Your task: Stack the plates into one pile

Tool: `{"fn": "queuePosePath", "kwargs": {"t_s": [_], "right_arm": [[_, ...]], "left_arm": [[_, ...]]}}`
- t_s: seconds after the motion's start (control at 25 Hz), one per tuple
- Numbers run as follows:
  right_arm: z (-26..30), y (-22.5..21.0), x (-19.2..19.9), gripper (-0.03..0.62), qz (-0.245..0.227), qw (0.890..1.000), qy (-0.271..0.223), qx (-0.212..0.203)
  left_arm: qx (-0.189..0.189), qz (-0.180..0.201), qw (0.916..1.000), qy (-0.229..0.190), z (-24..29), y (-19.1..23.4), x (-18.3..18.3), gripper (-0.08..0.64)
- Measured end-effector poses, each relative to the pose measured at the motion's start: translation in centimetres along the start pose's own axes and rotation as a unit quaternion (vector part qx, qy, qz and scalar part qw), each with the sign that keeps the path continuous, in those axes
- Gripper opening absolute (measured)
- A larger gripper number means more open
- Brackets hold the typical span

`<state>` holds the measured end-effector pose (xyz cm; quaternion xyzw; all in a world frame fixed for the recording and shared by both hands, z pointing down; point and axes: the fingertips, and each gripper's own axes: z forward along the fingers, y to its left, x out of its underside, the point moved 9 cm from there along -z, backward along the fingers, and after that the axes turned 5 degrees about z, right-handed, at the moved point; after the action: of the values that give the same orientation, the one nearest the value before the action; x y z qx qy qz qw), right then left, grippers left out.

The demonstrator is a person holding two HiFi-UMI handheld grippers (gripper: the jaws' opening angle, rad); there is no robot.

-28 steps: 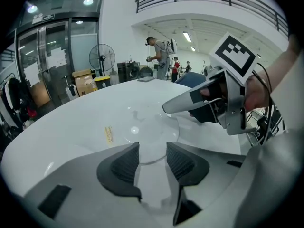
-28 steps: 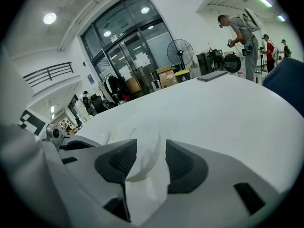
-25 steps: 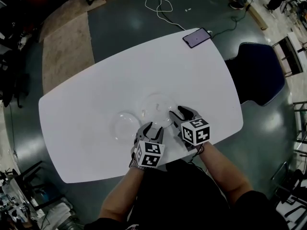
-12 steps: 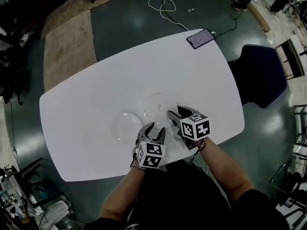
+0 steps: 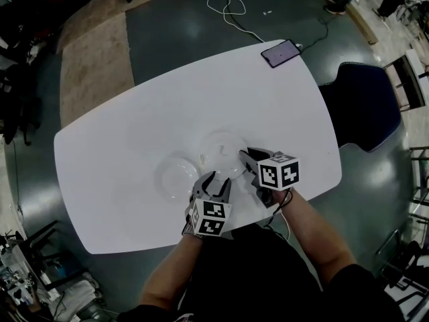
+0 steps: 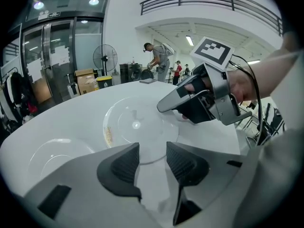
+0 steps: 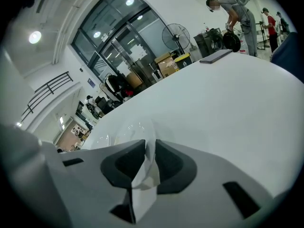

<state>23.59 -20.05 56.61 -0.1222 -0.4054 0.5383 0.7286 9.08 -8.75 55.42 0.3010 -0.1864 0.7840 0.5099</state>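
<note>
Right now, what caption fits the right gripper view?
Right gripper, jaws just closed on the plate rim, at the table.

On my table (image 5: 134, 126) I see the left plate (image 5: 175, 174) just beside the right plate (image 5: 221, 146) toward the near edge, a phone (image 5: 281, 51) at the far right corner, and a chair (image 5: 362, 102) off the right end.

Clear glossy plates (image 5: 218, 146) (glass, perhaps plastic) on smooth table (image 5: 134, 119).
</note>
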Motion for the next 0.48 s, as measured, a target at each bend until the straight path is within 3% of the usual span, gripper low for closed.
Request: {"fn": "queuePosePath", "kwargs": {"t_s": [0.48], "right_arm": [[-1.02,-0.42,0.33,0.048,0.074,0.996,-0.034,-0.042]], "left_arm": [[0.001,0.005,1.0000,0.000,-0.07,-0.01,-0.12,0.192]]}}
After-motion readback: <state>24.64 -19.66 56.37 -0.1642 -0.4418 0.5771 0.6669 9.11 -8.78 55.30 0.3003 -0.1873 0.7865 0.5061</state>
